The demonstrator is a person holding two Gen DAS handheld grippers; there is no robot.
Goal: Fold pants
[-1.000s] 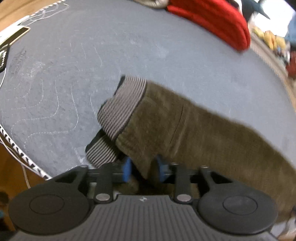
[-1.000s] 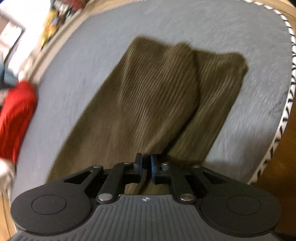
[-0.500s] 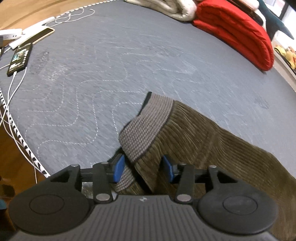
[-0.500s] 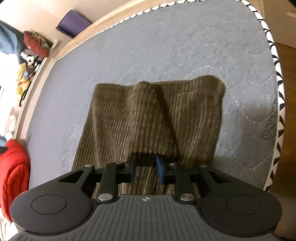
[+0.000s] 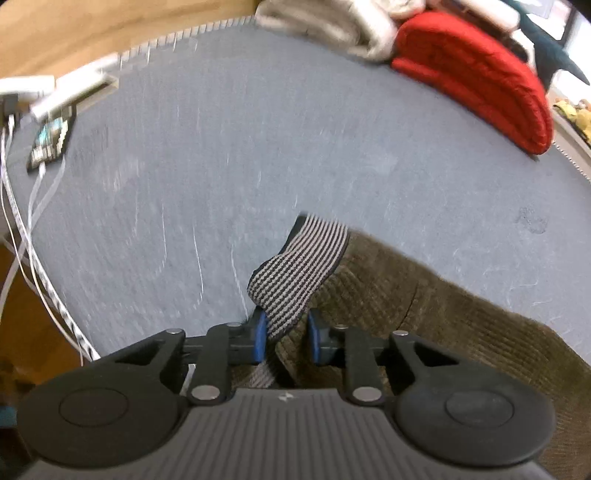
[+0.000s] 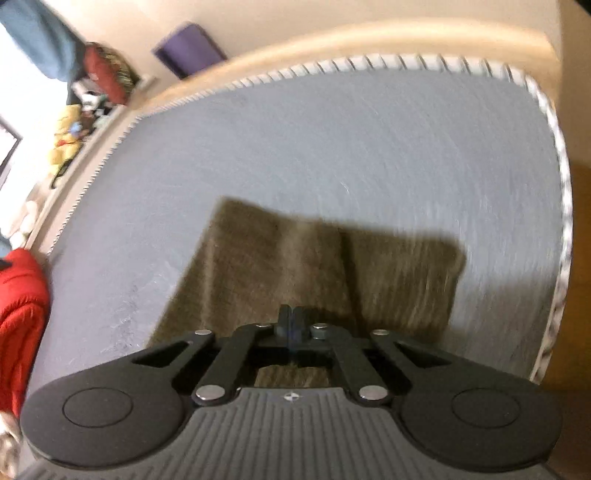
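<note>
Olive corduroy pants (image 5: 424, 310) with a grey striped waistband (image 5: 295, 273) lie on a grey quilted mattress (image 5: 258, 147). My left gripper (image 5: 284, 334) has its blue pads apart, and the waistband end hangs between them. In the right wrist view the pant legs (image 6: 295, 266) lie flat with their hems toward the far edge. My right gripper (image 6: 291, 323) has its jaws pressed together just above the cloth, with nothing visibly between them.
A folded red blanket (image 5: 480, 77) and a pale blanket (image 5: 332, 26) lie at the mattress's far side. A phone (image 5: 48, 144) with white cables (image 5: 22, 206) lies at the left edge. The mattress's piped edge (image 6: 561, 229) and wooden floor are at the right.
My right gripper has closed from slightly open and pulled back, with the pant legs now lying flatter. My left gripper has narrowed a little around the waistband and the view has swung.
</note>
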